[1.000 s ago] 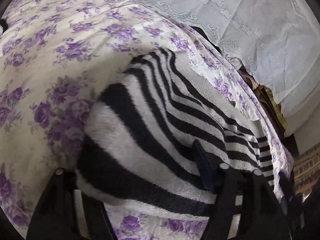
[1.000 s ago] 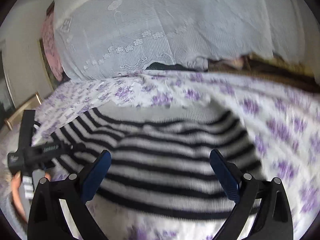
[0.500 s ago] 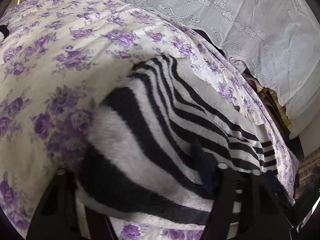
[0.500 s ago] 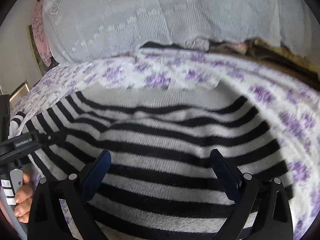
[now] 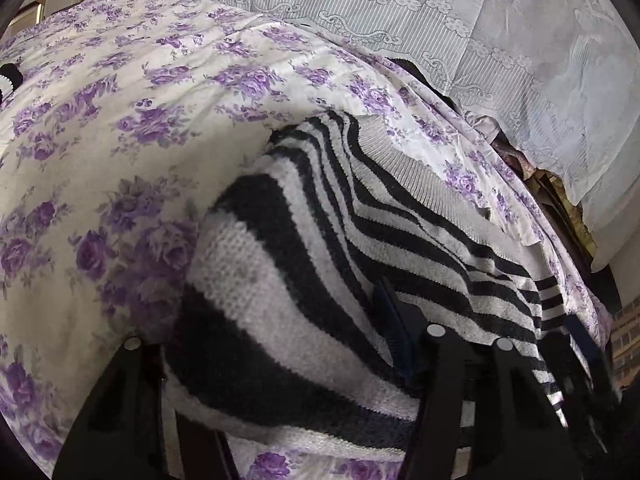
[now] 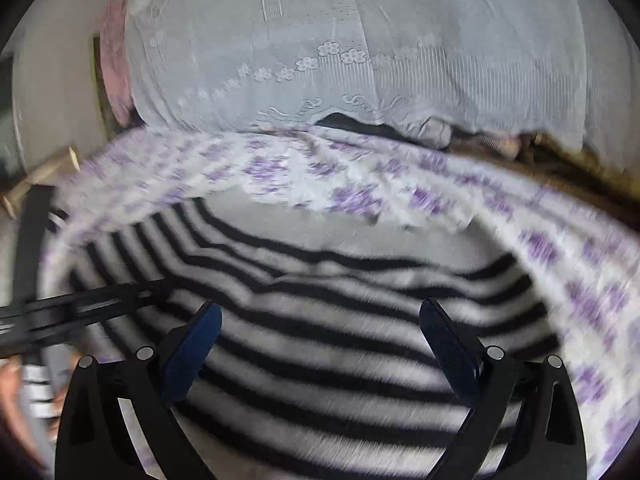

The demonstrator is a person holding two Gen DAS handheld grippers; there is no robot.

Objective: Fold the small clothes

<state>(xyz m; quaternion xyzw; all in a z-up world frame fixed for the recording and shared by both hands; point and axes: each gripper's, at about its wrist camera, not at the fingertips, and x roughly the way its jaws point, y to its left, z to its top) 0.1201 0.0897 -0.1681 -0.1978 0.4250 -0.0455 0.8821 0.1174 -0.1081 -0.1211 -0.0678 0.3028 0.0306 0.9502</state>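
Purple-flowered white bedsheet (image 5: pixel 120 128) is spread under the black-and-white striped knitted sweater (image 5: pixel 320 264), a bunched corner of which is pinched by the left gripper (image 5: pixel 280 344). Jaws of the right gripper (image 6: pixel 320 336) are held wide above the stripes; the fold should be laid edge to edge and smoothed flat.

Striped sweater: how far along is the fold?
Early. The striped sweater lies spread on the floral bedsheet, no finished fold showing. In hand: the left gripper has a bunched edge between its fingers. The right gripper hangs open above the middle. Folding over and squaring up remain.
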